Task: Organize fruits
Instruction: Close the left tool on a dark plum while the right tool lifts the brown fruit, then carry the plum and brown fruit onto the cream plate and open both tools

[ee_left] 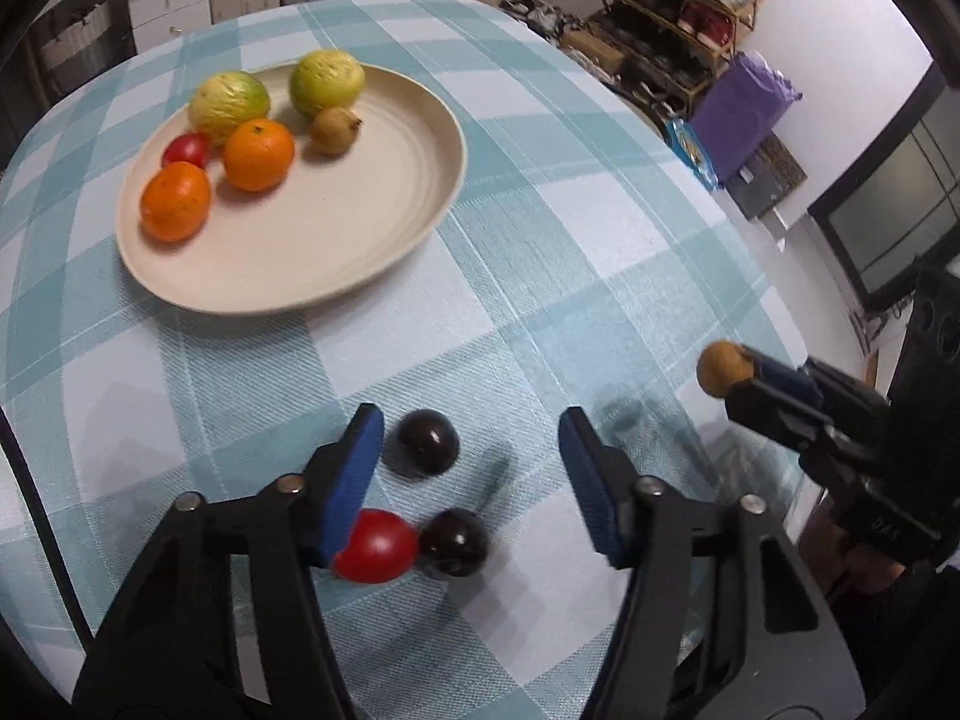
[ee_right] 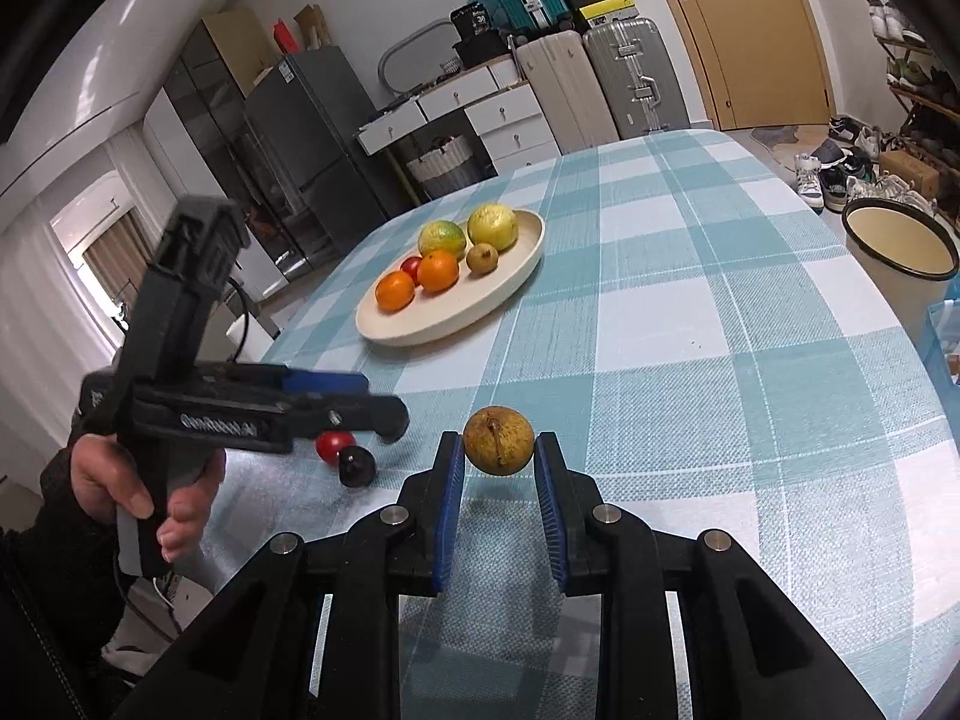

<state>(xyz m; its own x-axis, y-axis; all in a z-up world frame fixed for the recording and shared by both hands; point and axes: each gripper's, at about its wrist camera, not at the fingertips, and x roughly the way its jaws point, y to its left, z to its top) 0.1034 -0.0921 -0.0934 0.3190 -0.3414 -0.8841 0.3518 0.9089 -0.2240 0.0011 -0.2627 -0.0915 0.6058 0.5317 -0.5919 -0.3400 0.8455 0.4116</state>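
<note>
A beige plate point(ee_left: 384, 240) point(ee_right: 516, 282) on the checked tablecloth holds two green-yellow fruits, two oranges, a red tomato and a small brown fruit. My left gripper point(ee_left: 471, 426) is open above the cloth, over a dark plum point(ee_left: 429, 443). A red tomato point(ee_left: 377, 546) and a second dark plum point(ee_left: 456, 542) lie together below it, between the jaws. My right gripper point(ee_right: 499, 447) is shut on a brown fruit point(ee_right: 498, 441) point(ee_left: 723, 369) and holds it above the cloth, to the right of the left gripper.
The table edge runs along the right, with a shoe rack point(ee_left: 678, 18) and a purple bag point(ee_left: 744, 108) beyond it. A cream bin point(ee_right: 900, 252) stands on the floor at the right. Suitcases and drawers stand behind the table.
</note>
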